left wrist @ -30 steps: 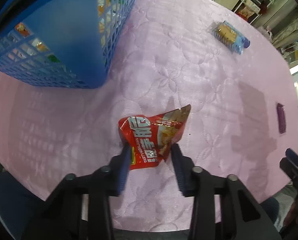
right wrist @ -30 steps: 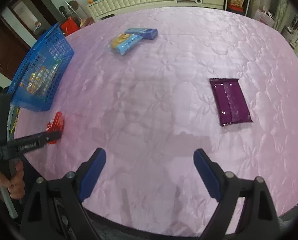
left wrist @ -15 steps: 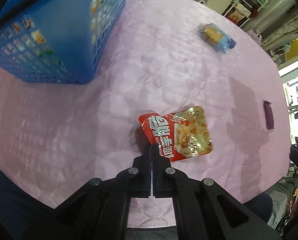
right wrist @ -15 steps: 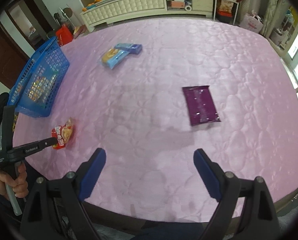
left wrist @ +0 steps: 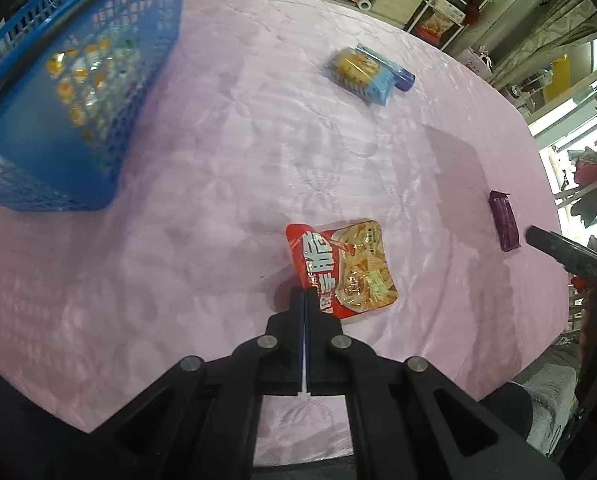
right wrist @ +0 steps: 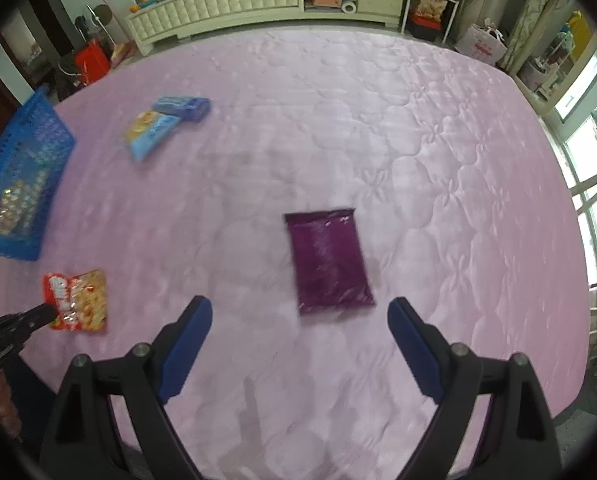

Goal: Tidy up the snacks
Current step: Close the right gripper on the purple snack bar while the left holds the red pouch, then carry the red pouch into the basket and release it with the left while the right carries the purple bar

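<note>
My left gripper is shut on the near edge of a red snack packet, which hangs just above the pink quilted surface. From the right wrist view the same red packet shows at the lower left, pinched by the left gripper. A purple packet lies flat just ahead of my right gripper, whose jaws stand wide open with nothing between them. The blue mesh basket with several snacks inside sits at the far left.
Two blue snack packets lie together at the far side; the same blue packets show in the right wrist view. The purple packet shows at the right edge. A cream cabinet and shelves stand beyond the pink surface.
The left jaws closed on the red packet's edge and lifted it, so it turned face-up. The right gripper moved so the purple packet now sits centred just ahead of its open jaws.
</note>
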`<state>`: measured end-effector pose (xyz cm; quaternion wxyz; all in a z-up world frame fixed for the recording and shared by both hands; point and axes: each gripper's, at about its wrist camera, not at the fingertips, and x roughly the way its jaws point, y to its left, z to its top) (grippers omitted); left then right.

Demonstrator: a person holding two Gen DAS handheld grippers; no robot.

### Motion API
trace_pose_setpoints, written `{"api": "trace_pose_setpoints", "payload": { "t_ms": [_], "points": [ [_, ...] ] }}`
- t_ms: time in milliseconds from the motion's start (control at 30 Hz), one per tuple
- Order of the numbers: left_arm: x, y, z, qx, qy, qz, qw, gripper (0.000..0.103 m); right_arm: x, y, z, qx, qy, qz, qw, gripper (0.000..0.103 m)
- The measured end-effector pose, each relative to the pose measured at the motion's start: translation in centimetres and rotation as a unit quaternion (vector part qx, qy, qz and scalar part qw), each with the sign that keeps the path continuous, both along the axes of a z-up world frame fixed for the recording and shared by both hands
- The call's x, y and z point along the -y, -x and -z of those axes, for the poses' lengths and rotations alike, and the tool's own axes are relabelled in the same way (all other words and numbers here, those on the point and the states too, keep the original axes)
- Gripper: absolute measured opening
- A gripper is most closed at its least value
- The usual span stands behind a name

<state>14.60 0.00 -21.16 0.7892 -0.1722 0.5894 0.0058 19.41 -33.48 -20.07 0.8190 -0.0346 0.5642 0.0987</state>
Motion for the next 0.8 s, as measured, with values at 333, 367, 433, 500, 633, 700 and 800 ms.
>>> {"api": "trace_pose_setpoints", "payload": {
  "t_ms": [333, 367, 433, 500, 633, 700, 800],
  "points": [
    [1.6, -2.4, 0.5, 0.015, 0.009, 0.014, 0.9997, 0.0, 0.8, -3.1, 4.0, -0.022, -0.009, -0.006, 1.0, 0.092],
    [1.7, -2.6, 0.5, 0.018, 0.008, 0.017, 0.9997, 0.0, 0.7, -3.2, 4.2, -0.023, -0.005, -0.01, 1.0, 0.09],
    [1.8, -2.8, 0.4, 0.022, 0.009, 0.02, 0.9995, 0.0, 0.1, -3.1, 4.2, -0.007, 0.023, -0.022, 0.999, 0.076],
    [1.9, -3.0, 0.3, 0.024, 0.005, 0.021, 0.9995, 0.0, -0.3, -2.9, 4.0, 0.003, 0.031, -0.032, 0.999, 0.064],
    [2.1, -3.0, -0.1, 0.031, 0.002, 0.025, 0.9992, 0.0, -0.9, -1.9, 3.5, 0.001, 0.031, -0.034, 0.999, 0.051],
    [2.0, -2.7, -0.4, 0.034, -0.001, 0.027, 0.999, 0.0, -1.4, -1.0, 3.1, 0.002, 0.027, -0.039, 0.999, 0.051],
    [1.6, -2.0, -1.4, 0.045, 0.002, 0.03, 0.9985, 0.0, -2.9, 1.2, 2.1, 0.006, 0.01, -0.048, 0.999, 0.051]
  ]
}}
